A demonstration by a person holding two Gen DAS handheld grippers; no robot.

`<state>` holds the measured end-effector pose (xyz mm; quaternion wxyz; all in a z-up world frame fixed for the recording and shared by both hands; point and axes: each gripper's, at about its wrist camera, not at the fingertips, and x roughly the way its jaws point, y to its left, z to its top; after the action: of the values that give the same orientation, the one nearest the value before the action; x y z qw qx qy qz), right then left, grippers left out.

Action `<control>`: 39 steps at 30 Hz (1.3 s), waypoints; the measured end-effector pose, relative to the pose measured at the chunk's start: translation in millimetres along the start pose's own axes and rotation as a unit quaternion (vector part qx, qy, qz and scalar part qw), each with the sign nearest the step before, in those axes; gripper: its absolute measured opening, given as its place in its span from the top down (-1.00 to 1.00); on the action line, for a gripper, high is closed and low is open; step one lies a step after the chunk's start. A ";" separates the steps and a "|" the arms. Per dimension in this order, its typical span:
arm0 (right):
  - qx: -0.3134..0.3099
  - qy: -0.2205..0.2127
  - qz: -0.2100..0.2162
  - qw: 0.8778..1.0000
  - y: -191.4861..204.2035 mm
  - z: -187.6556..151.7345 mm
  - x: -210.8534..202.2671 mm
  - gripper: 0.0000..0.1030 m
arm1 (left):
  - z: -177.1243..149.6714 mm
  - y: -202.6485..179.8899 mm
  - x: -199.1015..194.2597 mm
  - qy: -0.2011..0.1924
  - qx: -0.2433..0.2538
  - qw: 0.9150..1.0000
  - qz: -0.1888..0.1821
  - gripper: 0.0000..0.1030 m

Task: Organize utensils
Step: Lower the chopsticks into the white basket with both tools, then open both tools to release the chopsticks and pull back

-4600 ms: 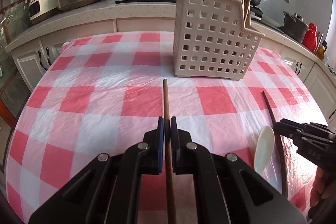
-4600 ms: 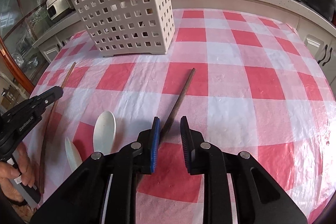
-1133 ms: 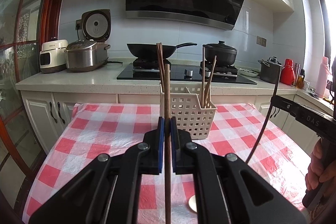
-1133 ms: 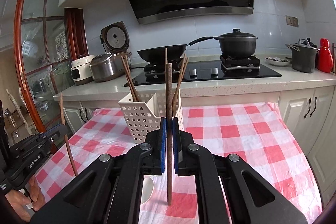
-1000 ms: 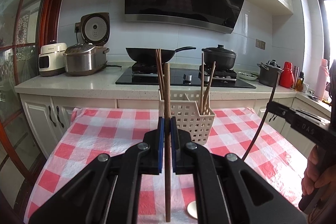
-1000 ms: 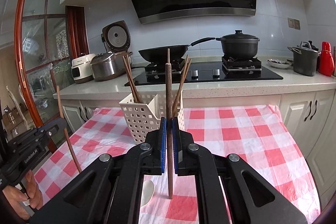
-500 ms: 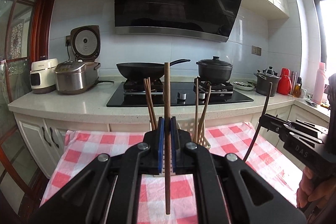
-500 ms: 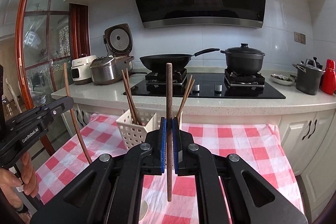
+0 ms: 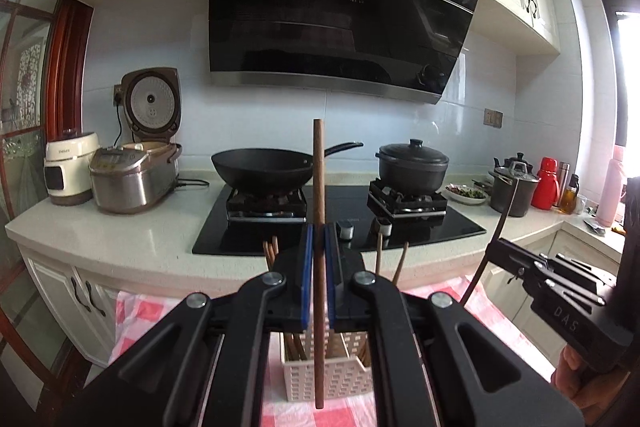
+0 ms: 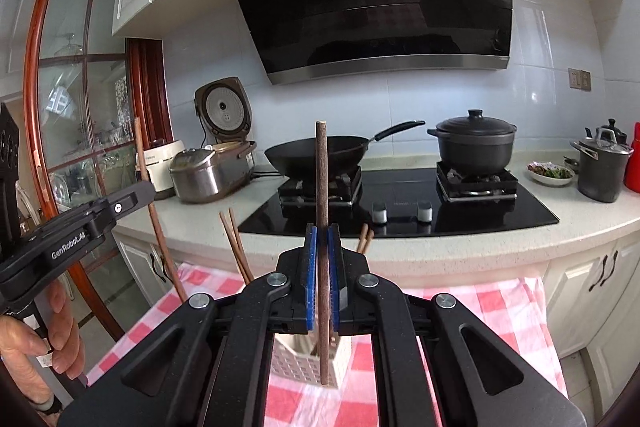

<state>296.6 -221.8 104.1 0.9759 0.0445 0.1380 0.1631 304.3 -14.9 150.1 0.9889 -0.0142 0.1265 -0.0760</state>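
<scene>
Left wrist view, nearest first: left gripper (image 9: 319, 281) jaws closed on a brown wooden chopstick (image 9: 319, 187), blue pads pinching it near mid-length. Long axis upright; one end pokes high above the jaws, the other hangs just in front of the white perforated utensil basket (image 9: 344, 379) below. Right wrist view: right gripper (image 10: 322, 277) likewise clamped on a second, darker chopstick (image 10: 321, 179), also vertical, lower tip over the basket (image 10: 298, 361). Each gripper shows in the other's view, out to the side.

Basket stands on the red-and-white checked tablecloth (image 9: 140, 311) and already holds several chopsticks (image 9: 271, 253) leaning in its compartments. Which compartment each held stick hangs over: cannot tell.

Handling, judged: sticks look light, rigid, smooth and round, so liable to pivot or slip between flat pads. A mid-shaft hold suits balance. Basket looks light and could tip if a stick jabs its rim.

Beyond: stone counter with wok (image 9: 262, 169), lidded black pot (image 9: 414, 165) on the hob, rice cookers (image 9: 134, 175) left.
</scene>
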 end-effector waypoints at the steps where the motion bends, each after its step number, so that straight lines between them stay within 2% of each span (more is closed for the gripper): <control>1: 0.000 -0.001 0.000 1.000 0.2 3.7 3.2 0.89 | 6.7 -0.9 4.2 -0.003 0.001 1.000 0.001 0.89; 7: 0.012 0.004 0.012 1.000 -1.8 18.2 26.9 0.89 | 30.3 -2.7 30.2 -0.012 0.002 1.000 0.007 0.89; 14: 0.018 0.022 0.024 0.999 -1.4 15.7 55.0 0.89 | 27.5 7.3 63.9 0.002 -0.014 1.000 0.013 0.89; 22: 0.014 0.066 0.036 0.997 3.7 -8.9 86.7 0.89 | -17.6 24.2 105.5 0.050 -0.039 0.998 0.012 0.89; 33: 0.018 0.138 0.032 0.990 11.7 -49.6 126.5 0.88 | -79.3 36.3 129.4 0.105 -0.046 0.993 0.018 0.89; 37: 0.026 0.142 0.020 0.989 8.6 -57.0 131.0 0.73 | -91.6 42.4 127.5 0.110 -0.050 0.992 0.030 0.87; 38: 0.027 0.140 0.018 0.990 7.2 -57.5 130.4 0.70 | -93.9 43.9 126.1 0.109 -0.049 0.992 0.034 0.83; 39: 0.028 0.137 0.016 0.990 6.0 -57.9 128.3 0.55 | -95.8 45.5 124.1 0.109 -0.048 0.992 0.038 0.71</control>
<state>394.9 -171.3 16.7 0.9434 0.0512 0.2744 0.1792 405.5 10.0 24.5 0.9697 -0.0490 0.2371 -0.0333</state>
